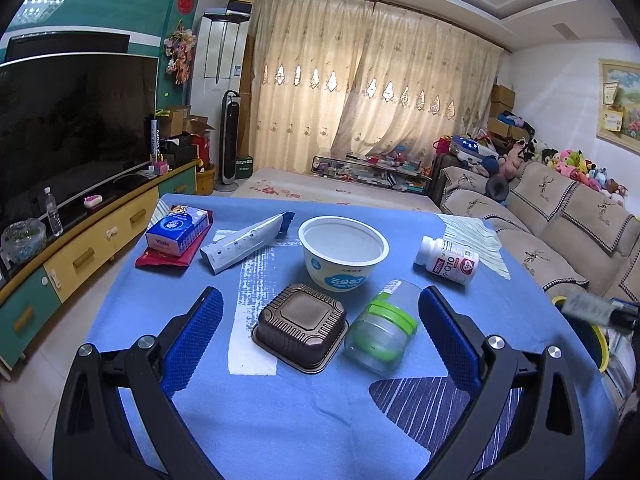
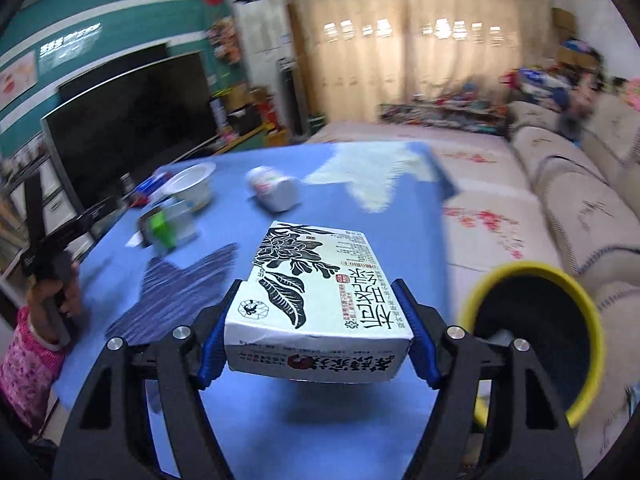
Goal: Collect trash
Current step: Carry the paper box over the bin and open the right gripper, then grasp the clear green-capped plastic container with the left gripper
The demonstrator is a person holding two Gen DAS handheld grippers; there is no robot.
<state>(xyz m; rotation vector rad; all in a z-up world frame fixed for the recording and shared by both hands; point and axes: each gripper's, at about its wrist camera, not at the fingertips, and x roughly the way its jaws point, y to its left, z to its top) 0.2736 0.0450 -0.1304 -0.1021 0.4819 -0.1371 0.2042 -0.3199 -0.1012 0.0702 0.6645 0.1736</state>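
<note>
My left gripper (image 1: 320,300) is open above the blue tablecloth (image 1: 280,420). A brown plastic tray (image 1: 301,326) and a clear jar with a green lid (image 1: 382,328) lie between its fingers. Beyond them are a white yogurt cup (image 1: 342,252), a white tube (image 1: 248,242), a white pill bottle (image 1: 448,260) and a tissue pack (image 1: 178,230). My right gripper (image 2: 318,320) is shut on a white carton with black flower print (image 2: 316,300), held above the cloth. A yellow-rimmed black bin (image 2: 532,344) stands to its right, off the table's edge.
A TV on a yellow and green cabinet (image 1: 76,256) runs along the left. A beige sofa (image 1: 560,232) is on the right. In the right wrist view the person's hand holds the left gripper (image 2: 52,256) at the left table edge.
</note>
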